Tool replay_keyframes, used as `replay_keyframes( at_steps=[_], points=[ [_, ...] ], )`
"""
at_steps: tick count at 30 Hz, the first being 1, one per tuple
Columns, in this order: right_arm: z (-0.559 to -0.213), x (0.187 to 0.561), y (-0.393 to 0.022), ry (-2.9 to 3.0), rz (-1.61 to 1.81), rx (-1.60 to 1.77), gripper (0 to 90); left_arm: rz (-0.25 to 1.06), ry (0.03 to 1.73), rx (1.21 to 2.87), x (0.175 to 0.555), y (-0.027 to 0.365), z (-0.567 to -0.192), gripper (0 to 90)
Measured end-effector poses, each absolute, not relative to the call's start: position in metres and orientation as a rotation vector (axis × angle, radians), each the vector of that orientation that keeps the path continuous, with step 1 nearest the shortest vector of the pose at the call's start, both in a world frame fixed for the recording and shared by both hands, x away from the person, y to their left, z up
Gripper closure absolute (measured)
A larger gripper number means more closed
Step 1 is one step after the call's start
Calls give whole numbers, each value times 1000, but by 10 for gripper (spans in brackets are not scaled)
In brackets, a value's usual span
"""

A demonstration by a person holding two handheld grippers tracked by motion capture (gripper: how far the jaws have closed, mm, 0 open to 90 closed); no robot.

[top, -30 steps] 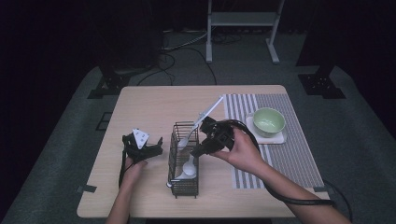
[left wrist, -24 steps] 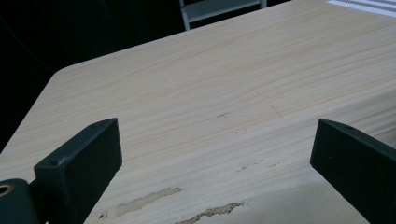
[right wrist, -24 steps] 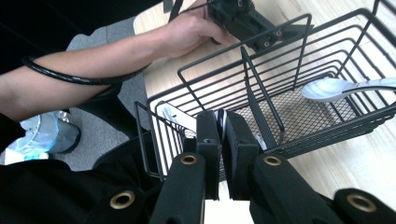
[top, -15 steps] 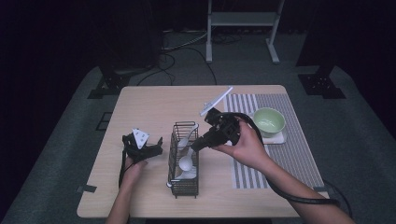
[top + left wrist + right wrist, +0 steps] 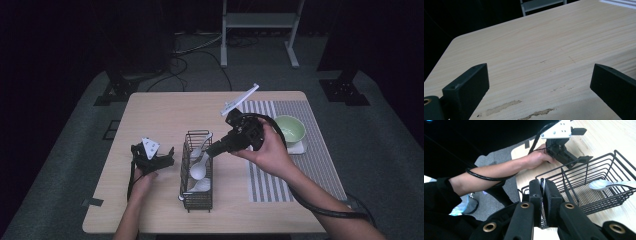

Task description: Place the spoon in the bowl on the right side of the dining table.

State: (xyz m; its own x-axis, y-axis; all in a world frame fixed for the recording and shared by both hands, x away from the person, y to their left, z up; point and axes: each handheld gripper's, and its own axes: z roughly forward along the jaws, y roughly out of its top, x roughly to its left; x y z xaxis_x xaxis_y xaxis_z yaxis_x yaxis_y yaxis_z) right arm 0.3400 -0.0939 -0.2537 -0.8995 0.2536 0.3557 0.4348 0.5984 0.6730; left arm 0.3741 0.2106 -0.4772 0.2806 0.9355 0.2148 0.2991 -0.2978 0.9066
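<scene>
The right hand-held gripper (image 5: 212,149), jaws pinched on a white spoon (image 5: 198,170), hangs over the wire basket (image 5: 196,200) with the spoon pointing down into it, while the left hand-held gripper (image 5: 152,159) rests wide open and empty on the table (image 5: 160,115) beside the basket.

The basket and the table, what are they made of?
The basket looks like thin metal wire with a matte black coat: you can see straight through its bars and mesh floor. The table looks like pale wood or a wood-look top, with grain lines and chipped patches near the edge.
</scene>
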Motion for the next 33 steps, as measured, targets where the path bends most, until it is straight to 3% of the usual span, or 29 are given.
replay_keyframes(
  at_steps=[33],
  points=[
    [-243, 341, -149, -2583, -1244, -684, 856, 1032, 1123, 1767, 374, 211, -477, 11]
  ],
)
